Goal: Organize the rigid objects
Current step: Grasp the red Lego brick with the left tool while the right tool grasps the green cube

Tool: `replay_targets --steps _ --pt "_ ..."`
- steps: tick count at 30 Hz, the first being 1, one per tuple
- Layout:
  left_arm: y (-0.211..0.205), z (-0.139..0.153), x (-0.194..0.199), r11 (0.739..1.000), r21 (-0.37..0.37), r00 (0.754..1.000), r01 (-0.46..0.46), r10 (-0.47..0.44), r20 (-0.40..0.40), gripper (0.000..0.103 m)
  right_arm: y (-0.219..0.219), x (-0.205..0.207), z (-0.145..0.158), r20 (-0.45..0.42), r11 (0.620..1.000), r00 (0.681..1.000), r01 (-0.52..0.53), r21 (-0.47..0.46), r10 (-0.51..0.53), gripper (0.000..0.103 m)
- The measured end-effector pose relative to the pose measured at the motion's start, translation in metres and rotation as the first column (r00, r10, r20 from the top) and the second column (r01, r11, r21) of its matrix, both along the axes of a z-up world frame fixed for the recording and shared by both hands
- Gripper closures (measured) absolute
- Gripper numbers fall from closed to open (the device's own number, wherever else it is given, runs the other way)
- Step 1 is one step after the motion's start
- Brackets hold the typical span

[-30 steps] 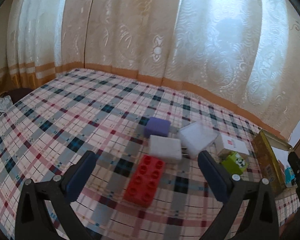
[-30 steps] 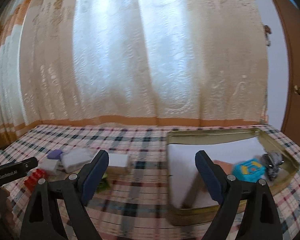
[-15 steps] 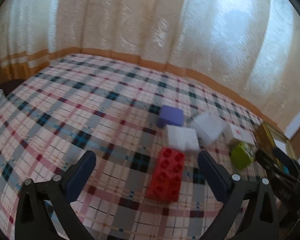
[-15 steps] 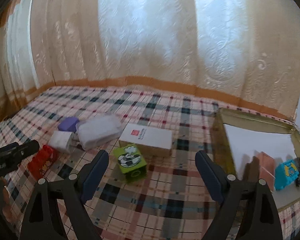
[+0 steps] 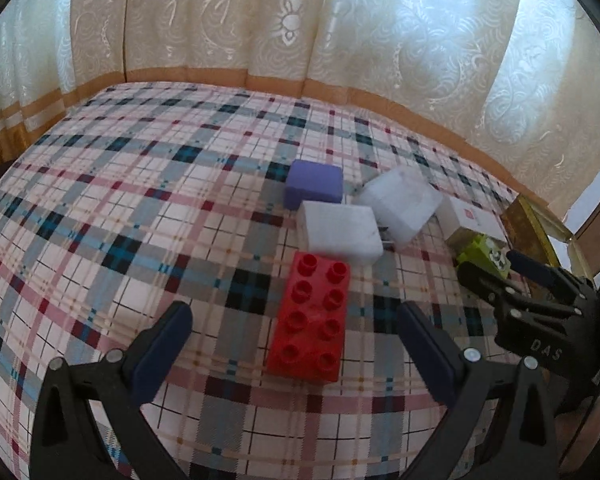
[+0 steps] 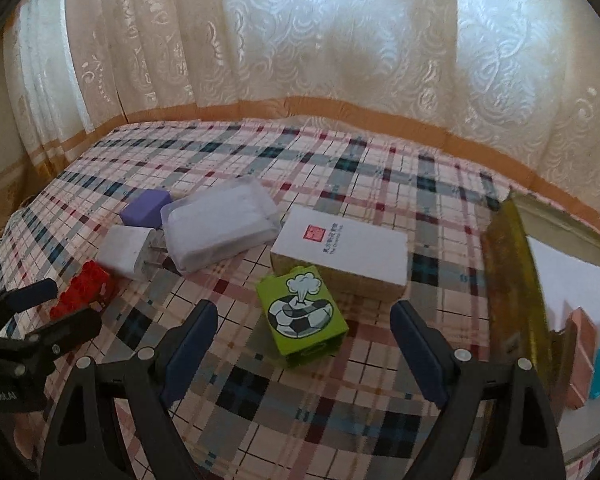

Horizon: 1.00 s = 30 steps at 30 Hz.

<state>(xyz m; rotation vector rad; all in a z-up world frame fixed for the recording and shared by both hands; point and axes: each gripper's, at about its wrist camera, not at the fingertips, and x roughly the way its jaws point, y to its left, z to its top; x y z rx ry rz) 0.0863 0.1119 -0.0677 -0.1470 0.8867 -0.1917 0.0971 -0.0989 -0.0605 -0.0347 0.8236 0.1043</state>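
Covering the whole surface was a plaid cloth in pink, grey and dark blue checks, most likely on a bed, and cream lace curtains with an orange band hung along its far edge. Near the middle lay a red studded plastic brick, a white plug adapter, a purple block and a translucent white plastic case, close together. A white cardboard box with a red seal touched a green cube printed with a football. An open gold tin sat at the right edge. The left gripper and right gripper both had fingers spread, holding nothing.
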Motion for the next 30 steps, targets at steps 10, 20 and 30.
replay_targets --steps 10,20,30 --pt "-0.015 -0.004 0.004 0.993 0.115 1.000 0.010 -0.007 -0.024 0.000 -0.001 0.009 -0.007 -0.052 0.999 0.999 -0.013 0.049 0.016 0.038" --pt "-0.024 -0.007 0.006 0.981 0.189 0.999 0.036 -0.030 -0.037 0.000 -0.008 -0.003 -0.006 -0.040 0.990 0.999 -0.027 0.141 0.033 0.069" --pt "-0.013 -0.001 0.000 0.985 0.171 1.000 -0.029 0.029 0.003 0.039 -0.019 -0.016 -0.004 -0.008 0.966 1.000 -0.026 0.258 0.029 0.069"
